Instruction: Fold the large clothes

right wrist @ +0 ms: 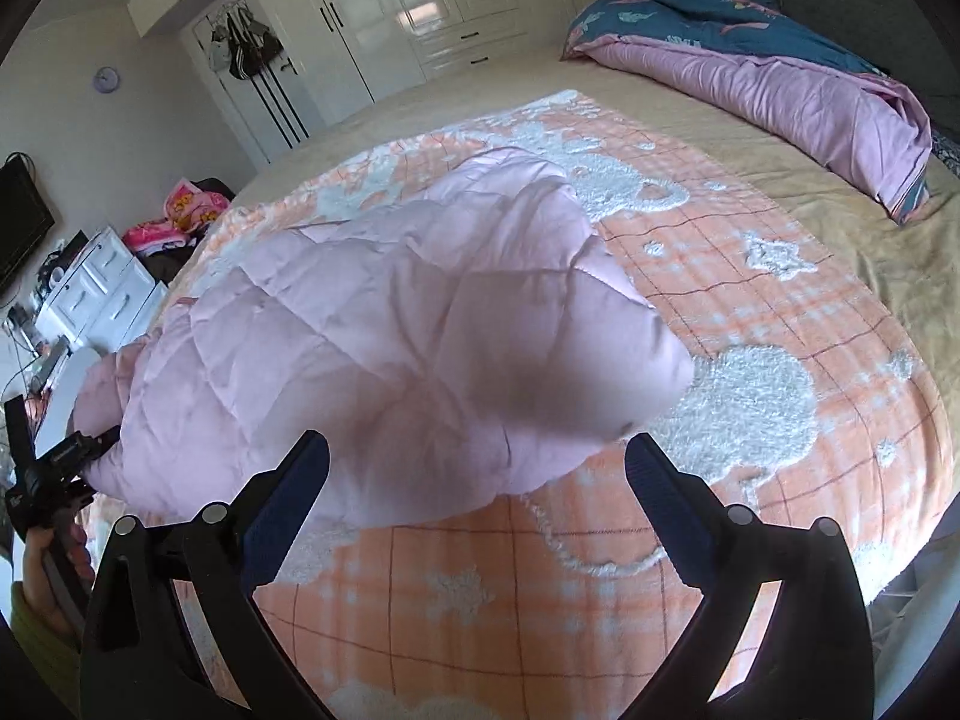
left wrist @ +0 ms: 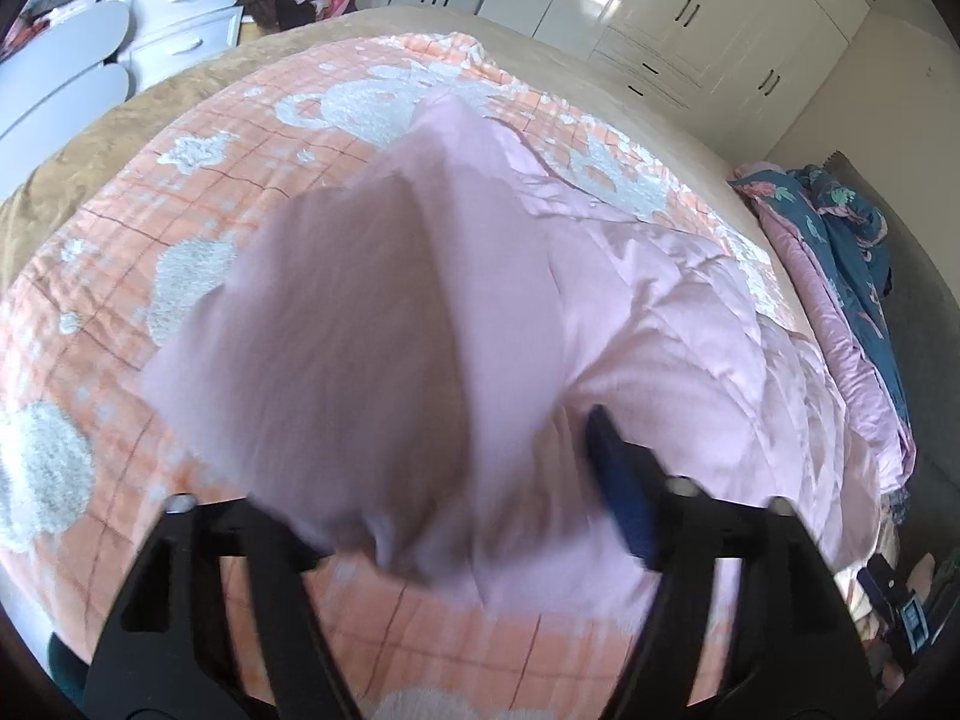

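Observation:
A pink quilted jacket (left wrist: pixel 630 324) lies on an orange checked blanket (left wrist: pixel 180 228) on the bed. In the left wrist view a flap of it hangs close to the lens, blurred, and covers my left gripper (left wrist: pixel 480 510); the left finger is hidden and only the blue right finger (left wrist: pixel 618 480) shows, so its state cannot be told. In the right wrist view the jacket (right wrist: pixel 390 348) bulges just past my right gripper (right wrist: pixel 480 480), which is open and empty, fingers wide apart. The other hand-held gripper (right wrist: pixel 60 468) sits at the jacket's left edge.
A folded teal and pink duvet (right wrist: pixel 780 72) lies at the bed's far right. White wardrobes (right wrist: pixel 390 12) line the far wall. A white drawer unit (right wrist: pixel 96 288) and a pile of pink cloth (right wrist: pixel 180 216) stand left of the bed.

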A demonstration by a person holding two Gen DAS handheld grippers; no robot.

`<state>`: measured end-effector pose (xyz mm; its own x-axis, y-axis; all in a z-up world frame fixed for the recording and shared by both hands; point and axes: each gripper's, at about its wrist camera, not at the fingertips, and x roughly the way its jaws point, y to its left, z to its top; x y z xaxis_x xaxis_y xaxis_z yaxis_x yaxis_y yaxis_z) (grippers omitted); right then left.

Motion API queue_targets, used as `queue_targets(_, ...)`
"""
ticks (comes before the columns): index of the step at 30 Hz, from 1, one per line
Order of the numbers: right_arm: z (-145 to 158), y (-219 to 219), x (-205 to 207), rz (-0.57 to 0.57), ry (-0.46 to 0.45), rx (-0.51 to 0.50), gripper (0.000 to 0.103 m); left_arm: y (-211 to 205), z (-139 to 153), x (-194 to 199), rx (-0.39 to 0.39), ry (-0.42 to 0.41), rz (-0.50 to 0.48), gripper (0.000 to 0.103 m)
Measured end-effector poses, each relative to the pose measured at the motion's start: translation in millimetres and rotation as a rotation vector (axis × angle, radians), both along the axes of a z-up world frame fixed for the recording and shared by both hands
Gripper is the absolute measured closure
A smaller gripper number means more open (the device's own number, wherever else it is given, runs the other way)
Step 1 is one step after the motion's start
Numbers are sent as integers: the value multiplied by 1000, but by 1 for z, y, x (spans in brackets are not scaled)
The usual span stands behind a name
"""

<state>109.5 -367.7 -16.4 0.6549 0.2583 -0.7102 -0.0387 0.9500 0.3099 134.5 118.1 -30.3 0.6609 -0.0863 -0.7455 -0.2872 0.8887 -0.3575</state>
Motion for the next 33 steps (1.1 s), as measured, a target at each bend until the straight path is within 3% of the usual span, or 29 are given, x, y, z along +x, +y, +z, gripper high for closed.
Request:
queue_targets(12, 31, 11, -43, 49, -119, -47, 4, -14, 49, -59, 134, -114, -11, 10)
queue_targets(23, 75, 25, -93, 95, -280, -113, 4, -49, 88, -102, 165, -220, -78, 9)
queue_targets(33, 100, 32, -132, 122, -392, -160, 4, -81, 97, -132, 186, -284, -142, 9)
